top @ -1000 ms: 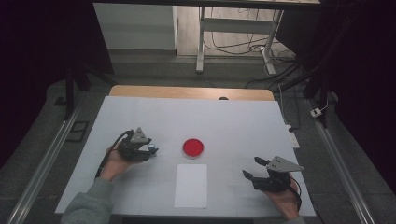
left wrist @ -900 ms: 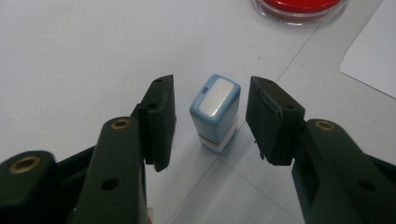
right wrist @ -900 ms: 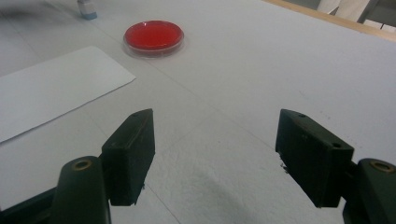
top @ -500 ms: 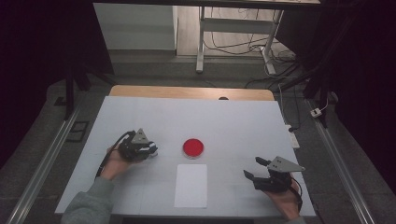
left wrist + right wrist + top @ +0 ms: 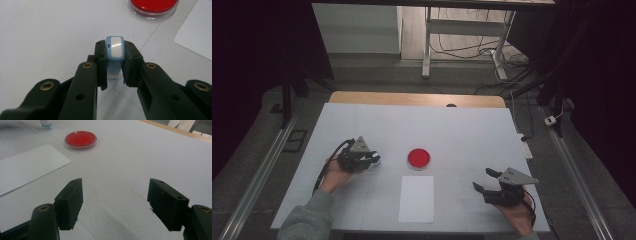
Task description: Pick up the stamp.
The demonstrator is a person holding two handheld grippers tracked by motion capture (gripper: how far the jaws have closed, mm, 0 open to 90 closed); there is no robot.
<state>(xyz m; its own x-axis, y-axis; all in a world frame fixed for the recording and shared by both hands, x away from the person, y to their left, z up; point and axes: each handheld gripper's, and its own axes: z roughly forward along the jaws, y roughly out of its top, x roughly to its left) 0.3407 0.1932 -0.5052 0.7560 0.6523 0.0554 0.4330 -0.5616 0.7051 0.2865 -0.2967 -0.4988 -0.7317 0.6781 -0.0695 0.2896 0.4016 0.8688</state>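
- Dark floor with cables and rails surrounds a white bench [image 5: 462,130], lit from above, with a wooden strip along its far edge.
- On the bench lie a red petri dish [image 5: 418,158] near the middle and a white sheet of paper [image 5: 417,198] just in front of it, apart from it.
- At the left of the high view, the left gripper [image 5: 373,159] has just been closing, and its jaws now clamp a small blue-and-white object [image 5: 114,51]; what exactly it is cannot be told, perhaps a small capped container.
- The object sits upright between the pads [image 5: 102,60], on or just above the bench, left of the dish and well apart from it.
- The right gripper [image 5: 114,203] hovers over bare bench at the near right corner with its jaws wide apart and nothing between them.
- Judged step: securing the object before lifting it.
- To do it well, the grip should stay centred on the object's flat sides, the lift go straight up without tilting, and the dish be kept clear of the sweep.
- A pinch too near the top could let it pivot or slip.
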